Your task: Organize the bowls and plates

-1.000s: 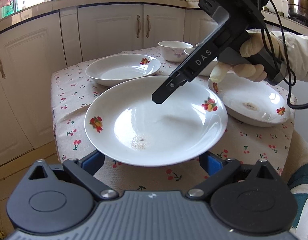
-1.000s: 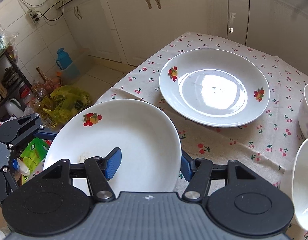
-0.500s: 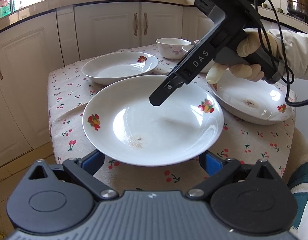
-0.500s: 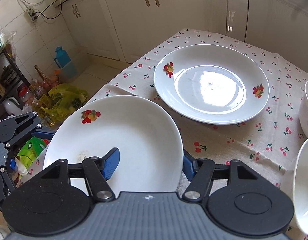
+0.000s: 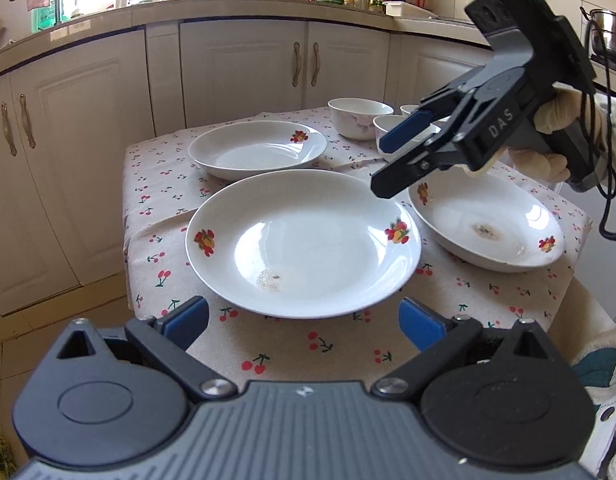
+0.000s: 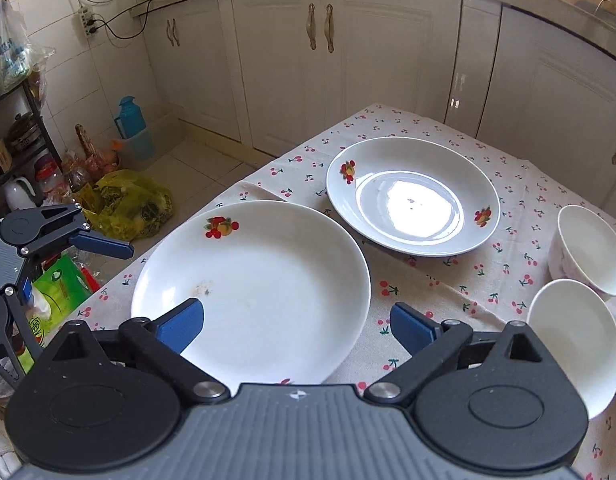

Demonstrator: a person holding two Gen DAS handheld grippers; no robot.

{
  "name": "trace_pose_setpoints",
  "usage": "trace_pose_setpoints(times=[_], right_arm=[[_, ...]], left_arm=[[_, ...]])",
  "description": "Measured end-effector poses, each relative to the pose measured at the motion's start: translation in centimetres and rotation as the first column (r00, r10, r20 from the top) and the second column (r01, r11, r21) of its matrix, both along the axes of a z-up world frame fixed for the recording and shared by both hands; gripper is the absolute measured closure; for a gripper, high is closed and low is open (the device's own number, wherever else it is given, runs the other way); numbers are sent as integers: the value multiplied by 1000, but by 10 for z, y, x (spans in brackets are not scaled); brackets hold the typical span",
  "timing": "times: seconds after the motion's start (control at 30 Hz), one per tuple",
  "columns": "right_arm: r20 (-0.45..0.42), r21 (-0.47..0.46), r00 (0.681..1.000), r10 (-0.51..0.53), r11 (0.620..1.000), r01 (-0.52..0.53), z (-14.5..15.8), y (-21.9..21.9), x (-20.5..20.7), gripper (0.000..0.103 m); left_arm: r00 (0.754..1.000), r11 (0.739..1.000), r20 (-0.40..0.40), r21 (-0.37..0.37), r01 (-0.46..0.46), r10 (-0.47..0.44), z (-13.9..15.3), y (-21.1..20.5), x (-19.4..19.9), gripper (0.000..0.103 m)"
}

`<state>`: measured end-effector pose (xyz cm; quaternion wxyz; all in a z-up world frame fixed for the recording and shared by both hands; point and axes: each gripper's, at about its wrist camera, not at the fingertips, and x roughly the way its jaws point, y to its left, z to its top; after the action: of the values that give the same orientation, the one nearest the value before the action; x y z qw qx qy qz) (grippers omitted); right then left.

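Three white plates with fruit prints lie on the cherry-print tablecloth. The near plate lies just ahead of my left gripper, which is open and holds nothing. A far plate and a stained right plate lie beyond. My right gripper, held by a gloved hand, hangs above the near plate's far right rim. Its jaws are opening with nothing between them. In the right wrist view the right gripper hovers over the near plate, with the far plate behind.
White bowls stand at the table's back, seen also as two bowls at the right. White cabinets surround the table. Bags and bottles crowd the floor beyond the table's edge.
The right gripper's jaws have spread wide apart, and it has lifted up and back from the near plate. The left gripper has drawn back a little; the plates look farther off.
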<state>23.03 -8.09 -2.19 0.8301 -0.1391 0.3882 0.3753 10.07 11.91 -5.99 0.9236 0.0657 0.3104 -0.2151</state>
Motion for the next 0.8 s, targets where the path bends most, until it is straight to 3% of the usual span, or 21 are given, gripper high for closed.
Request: trace_pose_setpoints(times=[0.33, 0.8], right_arm=[[115, 14, 987, -113, 994, 112, 8, -57, -74, 0], [177, 27, 951, -255, 967, 254, -18, -128, -151, 0]], left_arm=[[996, 996, 25, 0, -87, 87, 16, -33, -33, 2], [982, 979, 67, -115, -168, 176, 28, -89, -60, 2]])
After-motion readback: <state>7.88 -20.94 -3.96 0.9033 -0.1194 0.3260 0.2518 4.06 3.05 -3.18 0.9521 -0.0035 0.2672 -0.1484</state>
